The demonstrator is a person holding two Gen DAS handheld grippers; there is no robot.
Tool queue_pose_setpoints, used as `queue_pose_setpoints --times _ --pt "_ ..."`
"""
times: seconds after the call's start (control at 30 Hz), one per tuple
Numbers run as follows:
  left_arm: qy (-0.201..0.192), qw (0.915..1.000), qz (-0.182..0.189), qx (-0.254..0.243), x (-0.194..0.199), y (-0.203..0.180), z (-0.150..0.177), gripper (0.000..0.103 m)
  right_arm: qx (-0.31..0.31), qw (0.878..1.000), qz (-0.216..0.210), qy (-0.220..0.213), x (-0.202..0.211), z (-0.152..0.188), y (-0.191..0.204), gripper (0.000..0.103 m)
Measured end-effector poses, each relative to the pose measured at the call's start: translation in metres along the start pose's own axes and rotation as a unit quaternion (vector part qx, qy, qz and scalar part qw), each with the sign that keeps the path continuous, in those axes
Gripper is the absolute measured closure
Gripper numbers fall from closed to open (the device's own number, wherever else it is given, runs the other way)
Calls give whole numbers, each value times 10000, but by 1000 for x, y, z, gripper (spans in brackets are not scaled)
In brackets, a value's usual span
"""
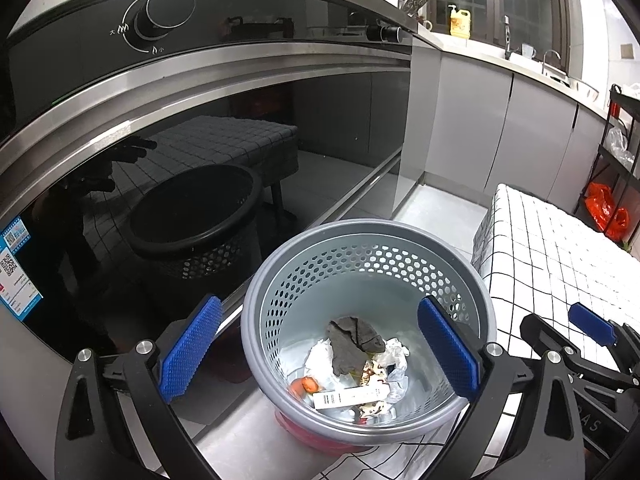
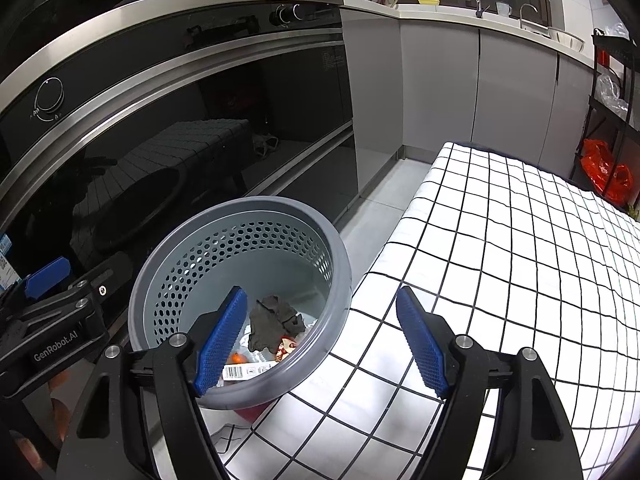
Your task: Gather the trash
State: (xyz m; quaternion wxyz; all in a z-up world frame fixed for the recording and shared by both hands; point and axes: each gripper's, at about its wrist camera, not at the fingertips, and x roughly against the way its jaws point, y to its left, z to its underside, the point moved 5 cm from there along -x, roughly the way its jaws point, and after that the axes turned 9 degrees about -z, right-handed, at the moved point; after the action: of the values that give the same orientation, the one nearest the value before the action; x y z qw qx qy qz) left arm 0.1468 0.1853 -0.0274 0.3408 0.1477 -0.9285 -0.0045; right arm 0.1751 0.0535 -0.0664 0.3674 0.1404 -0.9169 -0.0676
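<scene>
A grey perforated trash basket stands on the floor beside the checked table; it also shows in the right wrist view. Inside lie a dark grey crumpled rag, white paper and plastic, a barcode strip and an orange scrap. My left gripper is open and empty, above the basket. My right gripper is open and empty, over the basket's right rim and the table edge. The rag shows between its fingers.
A black glass oven front with a knob stands left of the basket. A table with a white checked cloth is on the right. Grey cabinets run behind. A rack with an orange bag stands far right.
</scene>
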Motion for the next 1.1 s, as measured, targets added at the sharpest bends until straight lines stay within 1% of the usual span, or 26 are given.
queue_pose_setpoints --times 0.37,1.1 --pt "25 10000 -64 34 -1 1 0 6 13 10000 -2 -1 -1 0 0 29" --pt "77 9999 -38 75 -4 3 1 6 17 10000 8 -9 -1 0 1 29"
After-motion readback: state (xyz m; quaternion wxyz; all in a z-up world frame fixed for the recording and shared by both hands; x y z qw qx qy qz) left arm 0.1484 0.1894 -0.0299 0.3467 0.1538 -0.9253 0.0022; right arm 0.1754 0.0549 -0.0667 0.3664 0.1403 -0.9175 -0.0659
